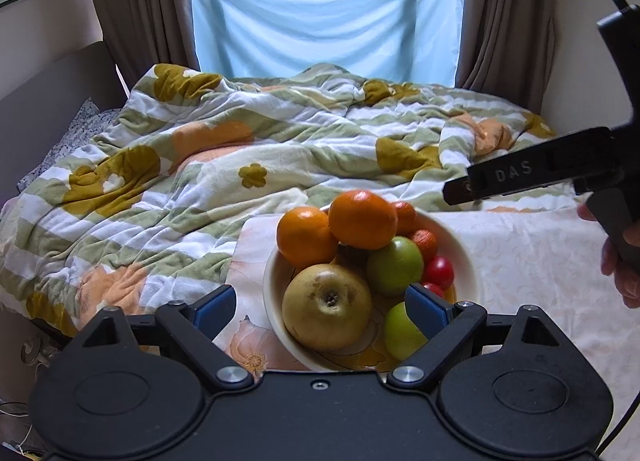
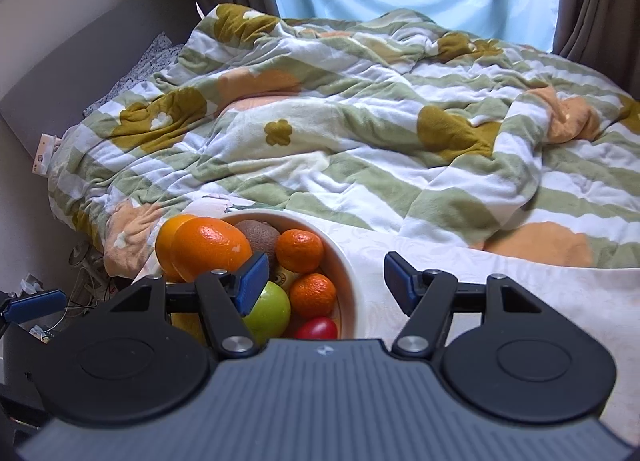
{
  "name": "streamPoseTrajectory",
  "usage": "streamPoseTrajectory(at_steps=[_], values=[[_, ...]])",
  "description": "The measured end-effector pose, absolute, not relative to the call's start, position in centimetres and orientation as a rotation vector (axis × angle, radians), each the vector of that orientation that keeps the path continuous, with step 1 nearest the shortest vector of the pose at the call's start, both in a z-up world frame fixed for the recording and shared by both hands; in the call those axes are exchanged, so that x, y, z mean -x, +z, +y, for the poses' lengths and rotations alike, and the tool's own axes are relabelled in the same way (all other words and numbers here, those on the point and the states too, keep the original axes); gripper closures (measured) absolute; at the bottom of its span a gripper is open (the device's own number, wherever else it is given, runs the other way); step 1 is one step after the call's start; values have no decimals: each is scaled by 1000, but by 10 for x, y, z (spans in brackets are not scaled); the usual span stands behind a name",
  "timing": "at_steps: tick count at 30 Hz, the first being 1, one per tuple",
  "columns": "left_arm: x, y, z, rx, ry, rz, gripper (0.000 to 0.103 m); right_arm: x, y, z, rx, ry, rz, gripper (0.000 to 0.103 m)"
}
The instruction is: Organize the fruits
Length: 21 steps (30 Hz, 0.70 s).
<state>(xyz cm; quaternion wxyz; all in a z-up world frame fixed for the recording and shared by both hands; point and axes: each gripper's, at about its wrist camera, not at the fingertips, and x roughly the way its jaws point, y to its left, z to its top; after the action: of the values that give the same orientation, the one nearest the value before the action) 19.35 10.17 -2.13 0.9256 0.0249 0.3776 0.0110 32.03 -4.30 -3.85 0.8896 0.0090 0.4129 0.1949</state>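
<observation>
Bowl (image 2: 352, 261) beneath right claw (image 2: 326, 281), jaws spread.

orange oranges (image 1: 362, 219), white bowl (image 1: 466, 257), floral striped blanket (image 1: 200, 165)

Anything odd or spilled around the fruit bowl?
Nothing spilled. The bowl is heaped: two big oranges ride above the rim at its far-left edge and might roll onto the blanket. The yellowish apple shows brown blemishes.
</observation>
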Motion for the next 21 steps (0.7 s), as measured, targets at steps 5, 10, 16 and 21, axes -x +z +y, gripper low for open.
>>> streamPoseTrajectory(at_steps=[5,10,16,21], values=[[-169,5,91,-27,23,719,9,-282,-2,-69,0,374,798,24],[-134,29,77,0,14,681,9,-222,35,-102,22,305,749,17],[-93,46,57,-6,-4,667,3,-143,57,-142,5,229,726,5],[-65,50,42,-31,-16,663,0,-92,61,-167,-13,165,730,0]])
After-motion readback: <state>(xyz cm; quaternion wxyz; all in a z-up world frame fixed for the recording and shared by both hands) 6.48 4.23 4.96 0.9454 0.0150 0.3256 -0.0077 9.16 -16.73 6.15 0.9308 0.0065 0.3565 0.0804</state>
